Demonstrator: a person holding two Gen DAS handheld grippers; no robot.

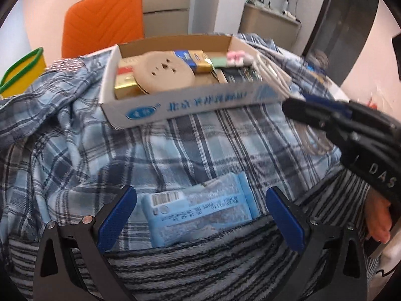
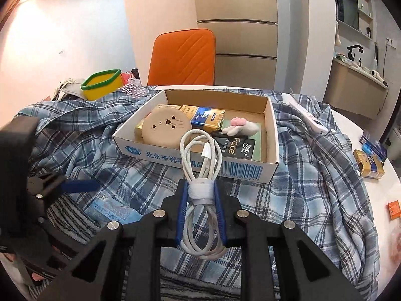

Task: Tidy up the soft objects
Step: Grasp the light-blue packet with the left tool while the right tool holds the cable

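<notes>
Left gripper (image 1: 198, 222), seen from its own camera, is standing with its blue pads wide apart over a pale blue tissue packet (image 1: 200, 208); the packet is lying between the pads without either one touching it. That packet is resting on a blue plaid shirt (image 1: 175, 145), just beyond the edge of a grey striped towel (image 1: 200, 263) that is spreading under the fingers. Farther back on the shirt, a shallow cardboard box (image 2: 272, 135) is sitting open, holding a round tan case (image 2: 165, 128), gold and blue packs (image 2: 206, 119), a dark packet printed "face" (image 2: 236, 146) and a small plush toy with a pink bow (image 2: 240, 126). Behind the box, an orange chair (image 2: 184, 57) is standing at the table edge, and a yellow container with a green rim (image 2: 102, 84) is sitting off to the left.

Right gripper (image 2: 201, 215) is pinching a coiled white cable (image 2: 200, 165), its blue pads pressing on the white strap that is binding the loops. The coil is hanging in front of the box's near wall, above the shirt. On the bare table (image 2: 391, 183) to the right, a gold carton (image 2: 368, 165) is lying well apart from the box.
</notes>
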